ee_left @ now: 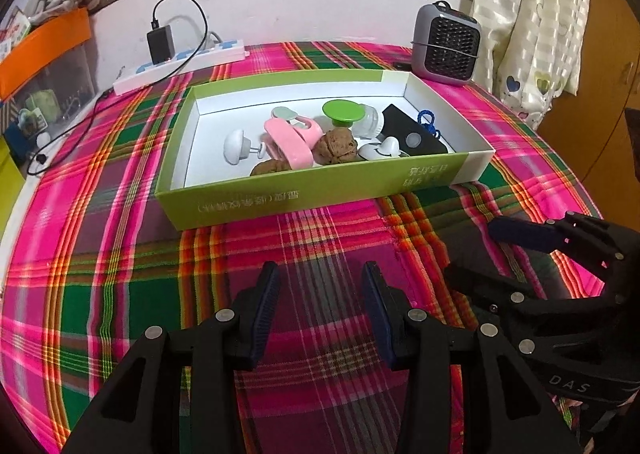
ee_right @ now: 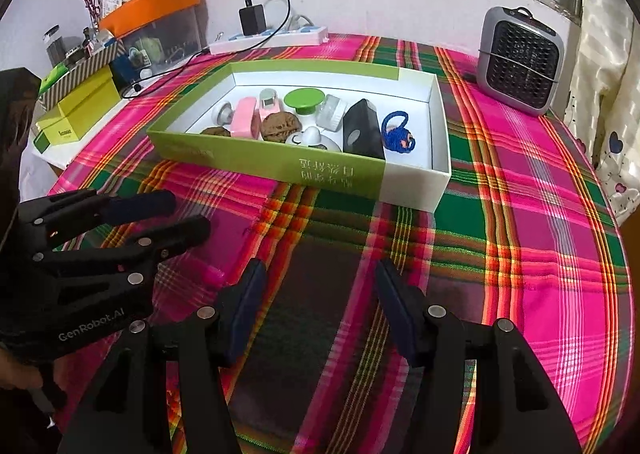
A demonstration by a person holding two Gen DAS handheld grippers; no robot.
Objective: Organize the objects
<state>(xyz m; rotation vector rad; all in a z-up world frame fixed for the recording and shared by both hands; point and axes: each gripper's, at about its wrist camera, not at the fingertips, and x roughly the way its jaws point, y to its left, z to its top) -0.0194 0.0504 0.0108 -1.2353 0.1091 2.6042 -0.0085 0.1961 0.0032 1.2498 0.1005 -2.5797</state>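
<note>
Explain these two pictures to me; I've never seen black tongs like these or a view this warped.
A person holds two hand-operated grasping tools. Each carries a wide-angle camera looking along its fingers, hence the warping. One picture is from the left tool, the other from the right tool; each also glimpses the other tool. Both are open and hold nothing. On the plaid cloth sits a green box holding walnuts, a pink clip, a green-capped bottle and a black pouch.

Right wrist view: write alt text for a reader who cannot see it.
A green and white box on a plaid tablecloth holds walnuts, pink clips, a green-capped bottle and a black case. The right gripper is open and empty in front of it, the left gripper beside it. A small grey heater stands behind.
</note>
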